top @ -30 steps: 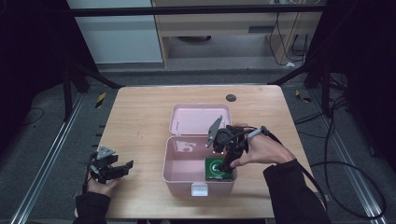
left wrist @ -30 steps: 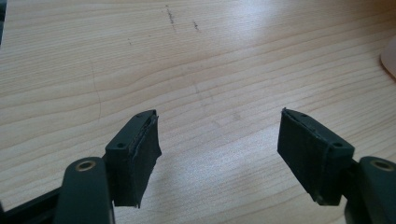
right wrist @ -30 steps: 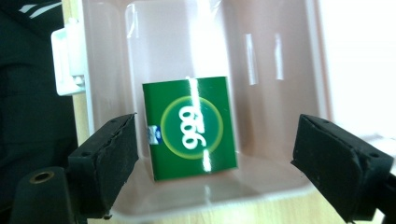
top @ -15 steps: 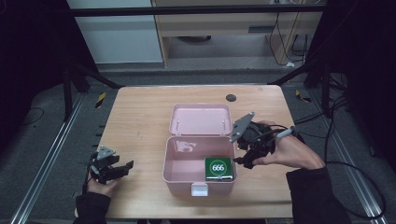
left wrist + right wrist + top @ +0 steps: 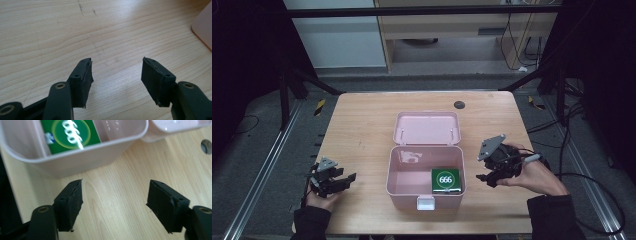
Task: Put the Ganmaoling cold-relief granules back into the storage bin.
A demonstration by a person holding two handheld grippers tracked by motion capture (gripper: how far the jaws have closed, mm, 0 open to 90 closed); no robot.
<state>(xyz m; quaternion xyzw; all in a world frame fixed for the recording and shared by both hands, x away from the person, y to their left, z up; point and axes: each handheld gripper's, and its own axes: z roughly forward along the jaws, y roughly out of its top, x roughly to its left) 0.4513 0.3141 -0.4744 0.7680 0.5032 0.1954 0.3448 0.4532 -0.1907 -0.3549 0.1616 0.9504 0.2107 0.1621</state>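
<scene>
A pink box [image 5: 424, 196] stands open mid-table, its lid [image 5: 426, 128] tipped back. In its right front corner lies a green pack marked 666 [image 5: 446, 180], whose top shows in the right gripper view [image 5: 72, 133]. My right gripper [image 5: 486, 179] rests on the table just right of the box. Its jaws [image 5: 115, 195] have just been closing but still stand apart with nothing between them. My left gripper [image 5: 346, 180] sits near the table's front left, open [image 5: 116, 75] over bare wood, apart from the box.
A dark round hole [image 5: 459, 105] is set in the tabletop behind the box and appears at the right gripper view's edge [image 5: 207, 146]. Bare wood lies on both sides of the box. Dark floor, rails and cables surround the table.
My right gripper has drawn away from the green pack and moved right, out of the box and down to the table. The pack stays in the box. The left hand has not moved.
</scene>
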